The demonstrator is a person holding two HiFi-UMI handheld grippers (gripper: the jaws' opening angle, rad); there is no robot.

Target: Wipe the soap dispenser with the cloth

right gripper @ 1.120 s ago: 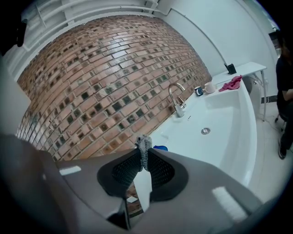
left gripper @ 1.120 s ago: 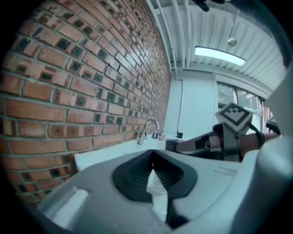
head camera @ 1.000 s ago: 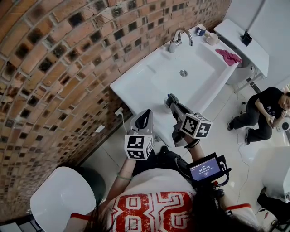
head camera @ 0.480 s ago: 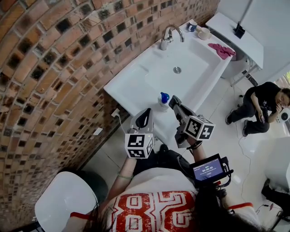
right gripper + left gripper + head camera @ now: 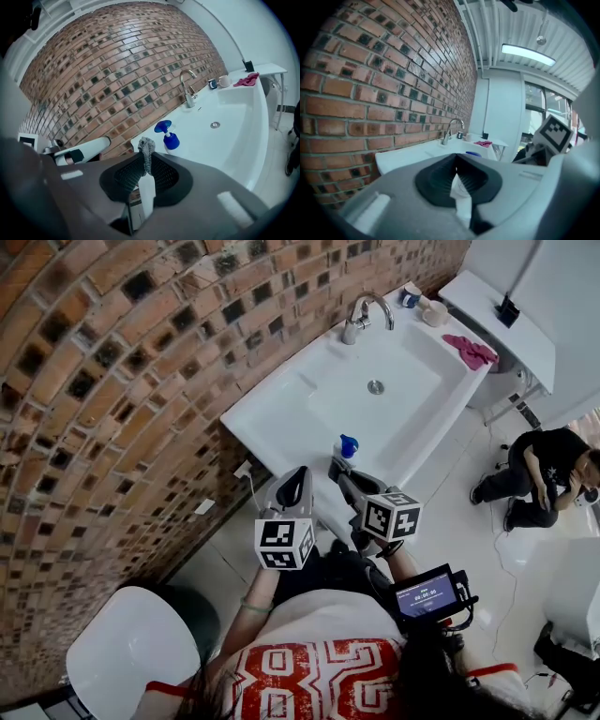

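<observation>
Head view: dispenser [image 5: 347, 444] partly behind gripper [image 5: 335, 467]

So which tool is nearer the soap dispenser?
Right. The right tool, gripping the cloth, is just short of the soap dispenser; the left tool is farther back, beside the right one.

a brick wall [image 5: 112, 381] runs behind a white sink [image 5: 281, 413] with a chrome faucet [image 5: 361, 320] and a round drain [image 5: 376, 387]. two cups [image 5: 422, 304] stand at its far corner, a pink rag [image 5: 472, 352] lies on its rim beside a white table [image 5: 487, 320]. a person [image 5: 544, 470] sits on the floor well apart
</observation>
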